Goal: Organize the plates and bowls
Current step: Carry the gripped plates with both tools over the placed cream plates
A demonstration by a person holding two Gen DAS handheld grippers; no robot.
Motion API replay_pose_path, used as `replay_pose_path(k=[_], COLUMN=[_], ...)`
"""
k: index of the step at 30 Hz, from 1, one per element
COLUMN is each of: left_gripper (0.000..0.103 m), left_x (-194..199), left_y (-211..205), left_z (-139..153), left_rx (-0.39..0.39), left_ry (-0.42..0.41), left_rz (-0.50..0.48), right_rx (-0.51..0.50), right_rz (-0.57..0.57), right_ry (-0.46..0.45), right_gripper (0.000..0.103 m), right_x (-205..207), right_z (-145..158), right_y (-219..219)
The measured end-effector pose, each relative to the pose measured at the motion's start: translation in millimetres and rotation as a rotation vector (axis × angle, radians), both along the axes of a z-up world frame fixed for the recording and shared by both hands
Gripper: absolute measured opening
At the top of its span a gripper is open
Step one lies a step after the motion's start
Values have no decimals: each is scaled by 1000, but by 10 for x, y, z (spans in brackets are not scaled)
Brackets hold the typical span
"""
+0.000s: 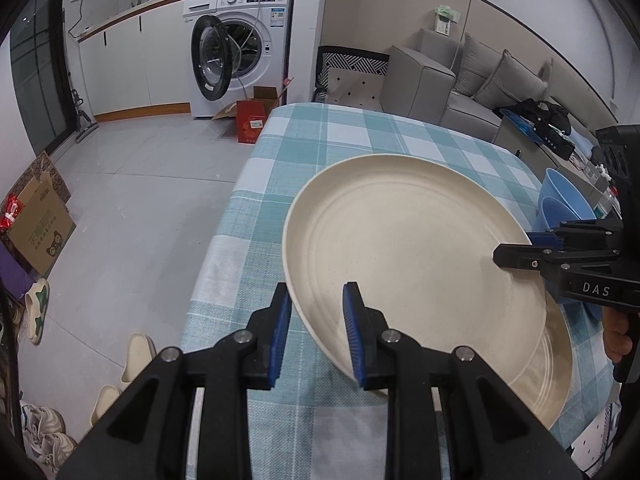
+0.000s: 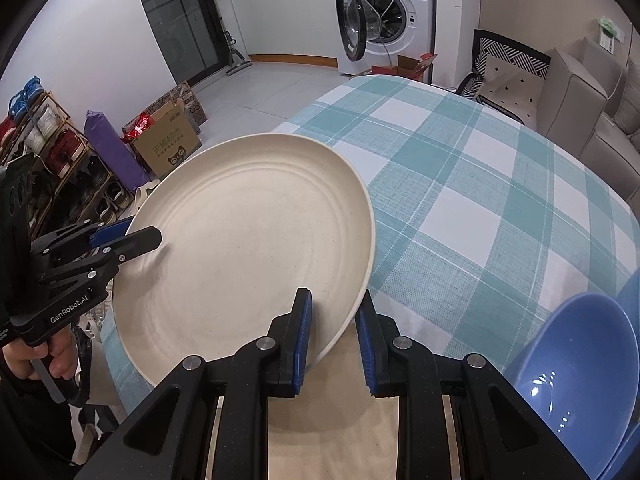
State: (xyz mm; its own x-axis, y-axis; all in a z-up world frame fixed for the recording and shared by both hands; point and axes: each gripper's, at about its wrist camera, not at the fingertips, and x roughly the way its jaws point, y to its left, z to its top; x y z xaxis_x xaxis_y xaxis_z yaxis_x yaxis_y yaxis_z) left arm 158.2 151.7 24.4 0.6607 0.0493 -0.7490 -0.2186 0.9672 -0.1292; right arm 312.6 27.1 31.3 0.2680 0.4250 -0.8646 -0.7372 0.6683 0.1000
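1. Checked teal cloth covers the table point(image 1: 248, 240) in a lived-in room.
2. One cream plate point(image 1: 408, 248) is held tilted above it, clamped at opposite rims by the left hand-held gripper point(image 1: 316, 332) and right hand-held gripper point(image 2: 334, 336), seemingly for balance.
3. Blue bowls point(image 2: 576, 364) wait nearby.

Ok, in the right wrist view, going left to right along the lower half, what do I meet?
Left gripper → cream plate → right gripper → blue bowl.
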Motion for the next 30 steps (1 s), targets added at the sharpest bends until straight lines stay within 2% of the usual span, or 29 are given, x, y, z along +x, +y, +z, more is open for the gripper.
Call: replay_pose_path(k=[12, 30], left_gripper=[25, 25], left_x=[39, -101], left_y=[-275, -538], left_z=[56, 72], left_rx=[16, 31], left_ry=[-4, 1], left_rz=[-69, -137], right_rx=[-10, -22], right_rz=[-57, -108], right_ry=[-13, -5], right_gripper=[23, 23], right_x=[-87, -367], right_z=[52, 83], right_y=[-349, -662])
